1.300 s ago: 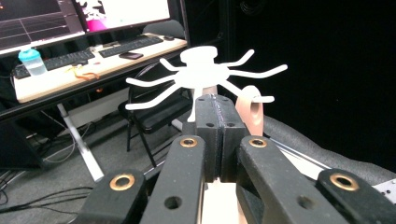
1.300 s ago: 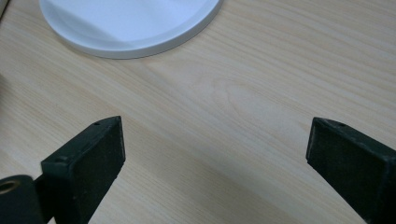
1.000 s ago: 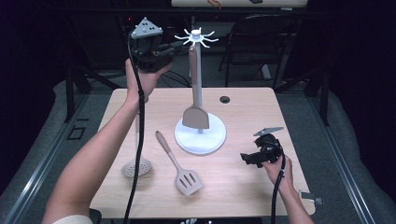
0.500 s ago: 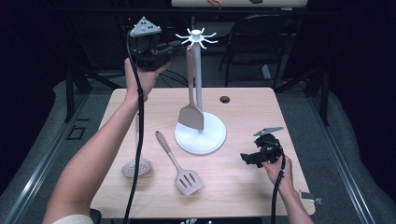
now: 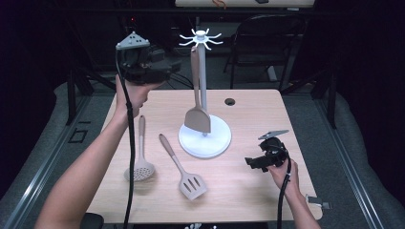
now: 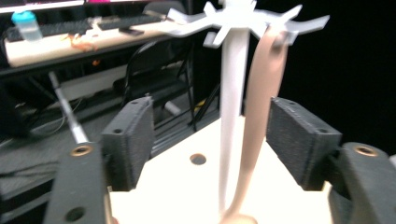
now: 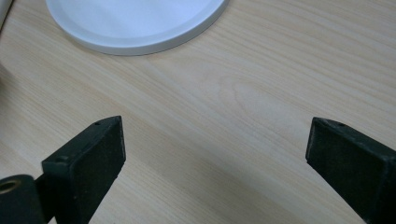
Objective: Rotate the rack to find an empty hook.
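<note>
Left tool (image 5: 165,67) is backing off, jaws just spreading, nothing pinched; solid turner (image 5: 197,107) is hanging free on rack (image 5: 201,43). Right tool (image 5: 258,160) is idling spread near worktop's (image 5: 267,109) right edge.

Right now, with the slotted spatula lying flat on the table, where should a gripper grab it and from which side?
Likely best on the slotted spatula is its narrow handle, about midway. Come straight down from above, jaws set across the handle. It lies flat and slants from upper left to the wide head at lower right, too broad to pinch. The skimmer lies apart on its left, so both sides look free.
</note>
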The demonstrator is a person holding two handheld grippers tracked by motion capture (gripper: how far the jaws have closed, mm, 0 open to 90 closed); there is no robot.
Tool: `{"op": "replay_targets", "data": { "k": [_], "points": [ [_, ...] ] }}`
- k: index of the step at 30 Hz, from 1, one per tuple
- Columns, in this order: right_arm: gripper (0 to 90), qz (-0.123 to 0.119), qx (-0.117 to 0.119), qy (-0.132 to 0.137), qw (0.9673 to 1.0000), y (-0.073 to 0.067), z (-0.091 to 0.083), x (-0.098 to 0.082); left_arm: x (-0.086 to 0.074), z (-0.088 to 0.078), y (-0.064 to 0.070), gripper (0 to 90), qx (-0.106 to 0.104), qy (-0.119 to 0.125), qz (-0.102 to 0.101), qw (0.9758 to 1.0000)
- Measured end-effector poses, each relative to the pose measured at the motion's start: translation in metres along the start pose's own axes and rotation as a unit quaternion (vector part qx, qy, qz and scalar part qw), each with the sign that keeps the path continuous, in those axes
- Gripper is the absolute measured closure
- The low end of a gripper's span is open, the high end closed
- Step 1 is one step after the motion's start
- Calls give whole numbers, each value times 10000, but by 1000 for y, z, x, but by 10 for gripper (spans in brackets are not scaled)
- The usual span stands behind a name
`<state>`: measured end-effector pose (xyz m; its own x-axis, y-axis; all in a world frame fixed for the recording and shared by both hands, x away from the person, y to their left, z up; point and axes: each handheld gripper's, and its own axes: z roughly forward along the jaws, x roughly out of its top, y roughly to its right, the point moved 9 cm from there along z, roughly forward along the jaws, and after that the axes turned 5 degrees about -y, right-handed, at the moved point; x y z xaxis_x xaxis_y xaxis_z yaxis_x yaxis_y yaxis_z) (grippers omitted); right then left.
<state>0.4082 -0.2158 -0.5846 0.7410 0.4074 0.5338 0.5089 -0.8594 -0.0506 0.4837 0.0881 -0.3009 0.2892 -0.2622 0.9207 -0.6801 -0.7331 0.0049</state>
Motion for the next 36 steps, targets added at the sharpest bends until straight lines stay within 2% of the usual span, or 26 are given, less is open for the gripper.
{"op": "replay_targets", "data": {
  "k": [3,5,6,7,10,11,12,13,15,16,17,20,21,22,24,25,26,27,28,29,30,31,32,33,36],
  "points": [
    [46,1,15,1,10000,-1,1,0,-17,-3,-7,248,46,-84,-74,9999],
    [46,-20,12,-8,10000,-1,1,0,-37,-5,-13,211,95,-201,-147,9996],
    [46,-20,12,-8,10000,-1,1,0,-37,-5,-13,189,95,-201,-147,9996],
    [46,-30,49,-19,10000,-3,2,0,-44,-5,-14,175,84,-241,-203,9995],
    [45,-45,29,-41,10000,-3,2,0,-67,-6,-18,155,136,-397,-210,9989],
    [44,-46,58,-29,10000,-5,2,1,-82,-6,-20,149,167,-487,-238,9984],
    [43,-54,43,-47,10000,-6,2,0,-90,-6,-22,143,183,-524,-268,9981],
    [43,-54,43,-47,10000,-6,2,0,-90,-6,-22,136,183,-524,-268,9981],
    [40,-122,11,-117,9999,-7,2,0,-106,-6,-24,126,182,-619,-347,9973],
    [40,-122,11,-117,9999,-7,2,0,-114,-6,-25,126,197,-678,-394,9967],
    [38,-162,3,-167,9997,-7,2,0,-130,-5,-27,112,194,-783,-467,9956],
    [38,-122,81,-139,9998,-10,4,0,-145,-4,-29,98,207,-870,-537,9945],
    [37,-173,19,-192,9997,-9,4,0,-152,-3,-30,92,193,-900,-597,9940],
    [37,-130,134,-145,9997,-12,7,0,-163,-3,-33,74,143,-910,-763,9928],
    [36,-146,77,-182,9997,-12,8,-1,-173,-2,-37,65,126,-910,-921,9915],
    [36,-146,77,-182,9997,-12,8,-1,-173,-2,-37,61,126,-910,-921,9915],
    [34,-197,47,-256,9995,-12,7,-2,-179,-2,-38,61,137,-894,-1022,9906],
    [33,-183,55,-218,9996,-13,8,-1,-186,-1,-40,55,141,-901,-1109,9896],
    [33,-158,137,-162,9996,-16,8,1,-193,0,-42,53,181,-810,-1230,9889],
    [33,-193,147,-177,9995,-20,9,2,-201,2,-43,57,242,-853,-1331,9871],
    [33,-193,147,-177,9995,-20,9,2,-210,7,-42,57,156,-1087,-1312,9853],
    [33,-210,134,-174,9995,-21,9,3,-215,8,-44,42,178,-1182,-1266,9847],
    [32,-366,91,-278,9989,-23,8,3,-221,8,-47,41,201,-1142,-1378,9836],
    [32,-319,174,-194,9992,-27,9,4,-221,8,-47,38,201,-1142,-1378,9836],
    [34,-366,208,-148,9990,-31,8,7,-227,10,-48,38,208,-1182,-1431,9824]
  ]
}}
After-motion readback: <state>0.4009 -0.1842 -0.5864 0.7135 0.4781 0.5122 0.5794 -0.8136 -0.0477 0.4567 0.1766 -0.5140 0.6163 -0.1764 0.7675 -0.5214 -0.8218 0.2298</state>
